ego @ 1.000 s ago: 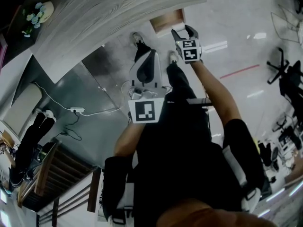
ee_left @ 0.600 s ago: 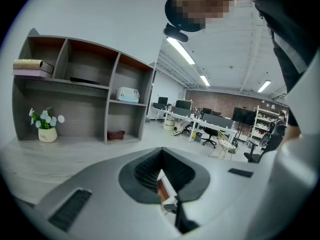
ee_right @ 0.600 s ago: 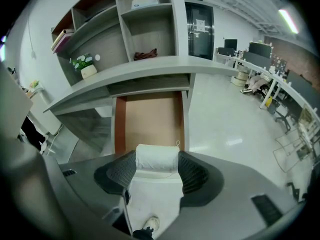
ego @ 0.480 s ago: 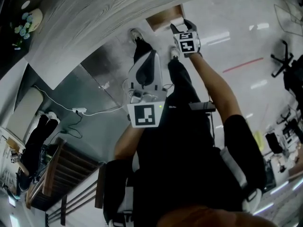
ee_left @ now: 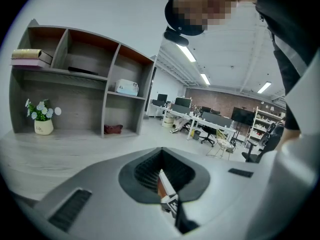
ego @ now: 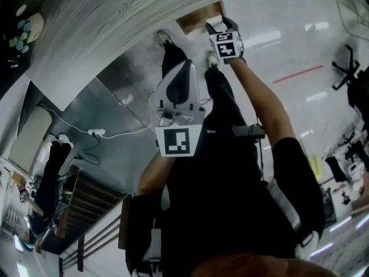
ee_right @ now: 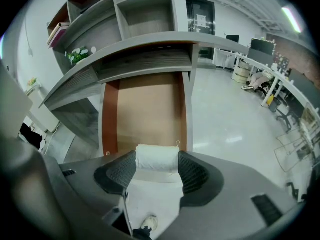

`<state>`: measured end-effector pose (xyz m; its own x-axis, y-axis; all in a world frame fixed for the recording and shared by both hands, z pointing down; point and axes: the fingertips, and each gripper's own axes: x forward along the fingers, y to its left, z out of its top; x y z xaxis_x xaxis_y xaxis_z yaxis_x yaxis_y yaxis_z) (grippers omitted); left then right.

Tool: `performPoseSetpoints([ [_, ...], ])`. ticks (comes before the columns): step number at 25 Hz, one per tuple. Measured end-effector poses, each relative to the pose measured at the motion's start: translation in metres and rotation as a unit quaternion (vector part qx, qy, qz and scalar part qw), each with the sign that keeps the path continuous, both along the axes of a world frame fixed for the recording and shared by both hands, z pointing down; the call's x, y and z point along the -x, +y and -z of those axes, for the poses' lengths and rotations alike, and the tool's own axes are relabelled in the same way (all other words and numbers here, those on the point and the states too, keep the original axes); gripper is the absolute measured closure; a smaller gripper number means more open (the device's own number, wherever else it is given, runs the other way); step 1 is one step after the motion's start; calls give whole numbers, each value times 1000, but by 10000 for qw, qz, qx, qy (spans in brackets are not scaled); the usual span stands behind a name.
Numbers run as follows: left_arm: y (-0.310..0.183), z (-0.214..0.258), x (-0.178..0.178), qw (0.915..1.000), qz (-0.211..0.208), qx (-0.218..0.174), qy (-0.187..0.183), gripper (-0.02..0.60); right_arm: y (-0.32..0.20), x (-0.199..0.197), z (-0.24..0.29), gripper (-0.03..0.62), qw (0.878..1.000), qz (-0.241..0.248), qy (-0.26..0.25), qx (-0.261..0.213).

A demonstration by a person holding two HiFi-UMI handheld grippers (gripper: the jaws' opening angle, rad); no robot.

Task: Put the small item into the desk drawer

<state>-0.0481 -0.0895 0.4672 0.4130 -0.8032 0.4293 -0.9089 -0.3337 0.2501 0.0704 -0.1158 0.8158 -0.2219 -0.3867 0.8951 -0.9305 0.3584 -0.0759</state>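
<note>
My right gripper (ee_right: 157, 170) is shut on a small white roll (ee_right: 157, 159), held crosswise between its dark pads. Just beyond the roll lies the open desk drawer (ee_right: 147, 109), with a bare brown bottom, under the grey desktop (ee_right: 150, 44). In the head view the right gripper (ego: 219, 25) reaches out at the drawer's (ego: 199, 17) front edge. My left gripper (ego: 185, 68) hangs back over the person's legs and points upward. Its jaws (ee_left: 162, 176) are closed, with only a thin orange and white sliver at the seam; what it is I cannot tell.
The grey wood desktop (ego: 115, 22) runs across the top left. A white cable and power strip (ego: 95, 133) lie on the floor under it. The person's shoes (ego: 164, 38) stand beside the drawer. Office chairs (ego: 351, 79) stand at the right. A shelf unit (ee_left: 75, 84) holds a plant.
My right gripper has moved a little farther forward with the white roll, closer to the open drawer. The left gripper has stayed where it was.
</note>
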Motion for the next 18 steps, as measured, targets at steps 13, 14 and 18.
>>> performPoseSetpoints([
  [13, -2, -4, 5, 10000, 32, 54, -2, 583, 0, -1, -22, 332, 9993, 110, 204, 299],
  [14, -2, -4, 5, 10000, 37, 57, 2, 583, 0, -2, -23, 332, 9991, 130, 236, 329],
  [18, -3, -2, 5, 10000, 41, 55, -1, 583, 2, -4, -26, 332, 9986, 180, 291, 415],
])
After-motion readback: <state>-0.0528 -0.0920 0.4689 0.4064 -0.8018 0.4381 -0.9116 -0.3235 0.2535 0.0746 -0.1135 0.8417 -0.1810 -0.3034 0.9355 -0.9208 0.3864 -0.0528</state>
